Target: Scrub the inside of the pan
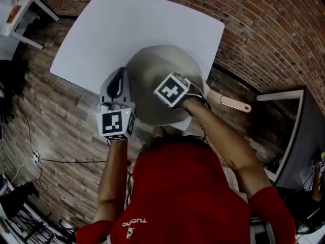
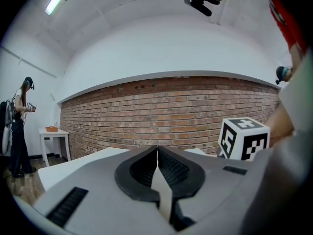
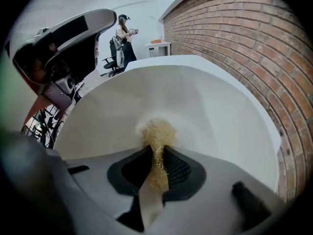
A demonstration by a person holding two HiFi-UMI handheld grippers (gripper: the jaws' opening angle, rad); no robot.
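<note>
A pale grey pan (image 1: 152, 67) stands at the near edge of the white table (image 1: 132, 24), its beige handle (image 1: 234, 103) pointing right. My right gripper (image 1: 172, 89) reaches into the pan from the handle side; in the right gripper view it (image 3: 157, 146) is shut on a straw-coloured scrubber (image 3: 157, 131), whose tuft presses on the pan's cream inside (image 3: 205, 106). My left gripper (image 1: 118, 81) lies beside the pan's left rim, pointing away from me. In the left gripper view its jaws (image 2: 157, 153) are closed together, and I see nothing held between them.
A brick wall (image 1: 264, 29) runs behind and right of the table. A small white side table (image 1: 20, 9) stands at the far left, and a person (image 2: 19, 126) stands beside it. Cables (image 1: 35, 159) lie on the wooden floor. Another desk (image 1: 299, 136) is at my right.
</note>
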